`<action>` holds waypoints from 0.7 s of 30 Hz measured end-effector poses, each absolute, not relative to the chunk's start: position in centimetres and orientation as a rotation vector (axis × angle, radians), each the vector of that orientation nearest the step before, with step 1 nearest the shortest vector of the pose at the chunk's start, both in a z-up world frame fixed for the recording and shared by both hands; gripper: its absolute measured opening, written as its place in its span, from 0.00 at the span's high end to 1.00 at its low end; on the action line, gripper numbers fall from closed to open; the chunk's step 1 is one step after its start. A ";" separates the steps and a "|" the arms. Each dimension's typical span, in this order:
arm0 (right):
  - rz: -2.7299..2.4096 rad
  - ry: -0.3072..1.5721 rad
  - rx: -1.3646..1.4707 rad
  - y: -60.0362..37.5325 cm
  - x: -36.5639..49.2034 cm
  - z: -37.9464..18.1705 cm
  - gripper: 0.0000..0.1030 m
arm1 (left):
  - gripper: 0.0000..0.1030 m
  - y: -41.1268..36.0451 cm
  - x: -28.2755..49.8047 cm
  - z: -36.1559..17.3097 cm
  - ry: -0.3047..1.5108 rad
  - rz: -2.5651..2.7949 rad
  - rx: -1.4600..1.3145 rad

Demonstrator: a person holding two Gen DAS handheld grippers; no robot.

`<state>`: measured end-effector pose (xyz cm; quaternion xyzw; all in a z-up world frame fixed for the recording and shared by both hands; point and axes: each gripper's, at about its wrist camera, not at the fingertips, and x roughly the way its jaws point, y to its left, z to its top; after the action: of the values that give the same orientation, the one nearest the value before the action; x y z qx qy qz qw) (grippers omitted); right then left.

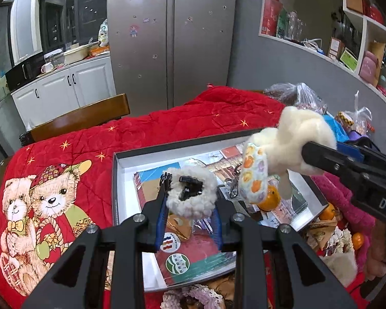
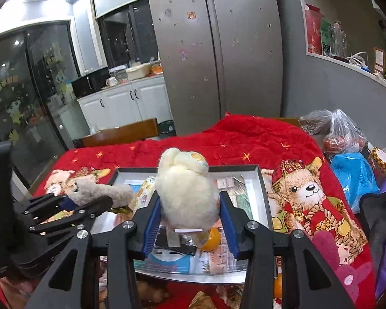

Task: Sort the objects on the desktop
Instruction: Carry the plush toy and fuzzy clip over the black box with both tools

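Note:
My left gripper is shut on a fluffy white scrunchie with a black clip, held above the grey box tray. It also shows at the left of the right wrist view. My right gripper is shut on a cream plush toy with an orange-patterned part, held over the tray. In the left wrist view the plush toy hangs from the right gripper at the right.
The tray holds printed cards, a keyring and an orange. A red teddy-bear quilt covers the table. Plastic bags, a blue bag and a jar stand at the right. More oranges and knitted items lie near me.

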<state>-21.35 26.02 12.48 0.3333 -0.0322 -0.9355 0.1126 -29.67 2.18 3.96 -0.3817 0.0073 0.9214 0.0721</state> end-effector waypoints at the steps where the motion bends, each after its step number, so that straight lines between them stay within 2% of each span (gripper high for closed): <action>1: -2.741 -0.099 0.988 26.1 -21.6 12.3 0.57 | 0.71 2.3 -29.7 3.8 0.034 2.770 -1.145; 21: -2.750 -0.094 1.048 26.5 -23.2 10.5 0.57 | 0.70 1.6 -30.3 3.5 0.032 2.747 -1.152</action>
<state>-23.20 26.51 10.50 0.3541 -0.0316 -0.9295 0.0985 -30.25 1.55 3.46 -0.3855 0.0107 0.9191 0.0810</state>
